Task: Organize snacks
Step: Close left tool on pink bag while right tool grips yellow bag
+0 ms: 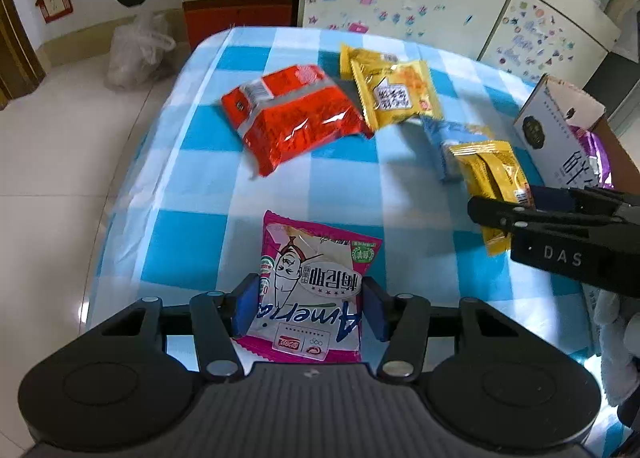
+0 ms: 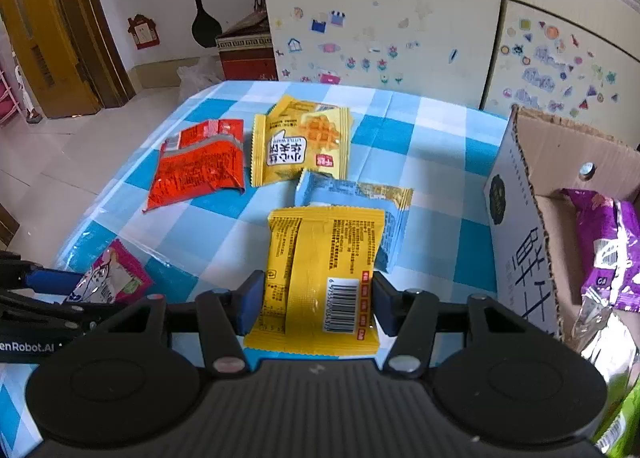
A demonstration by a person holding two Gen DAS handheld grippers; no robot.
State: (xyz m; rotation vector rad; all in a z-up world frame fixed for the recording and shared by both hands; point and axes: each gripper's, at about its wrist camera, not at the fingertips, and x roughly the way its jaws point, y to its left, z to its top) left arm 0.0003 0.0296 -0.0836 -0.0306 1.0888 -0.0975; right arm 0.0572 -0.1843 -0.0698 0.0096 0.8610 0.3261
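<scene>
My left gripper (image 1: 310,308) is shut on a pink and white snack packet (image 1: 316,282), its blue pads pressing both sides; the packet also shows in the right wrist view (image 2: 110,278). My right gripper (image 2: 318,308) is shut on a yellow snack packet (image 2: 324,258), barcode side up; it also shows in the left wrist view (image 1: 494,182). On the checked tablecloth lie an orange-red bag (image 1: 292,118) (image 2: 200,166), a yellow waffle packet (image 1: 394,96) (image 2: 302,142), and a light blue packet (image 2: 352,198) partly under the yellow one.
An open cardboard box (image 2: 516,218) stands at the right, holding a purple bag (image 2: 608,246) and silver and green packs. The table edge (image 1: 132,162) drops to a tiled floor on the left. A stickered cabinet (image 2: 380,38) stands behind the table.
</scene>
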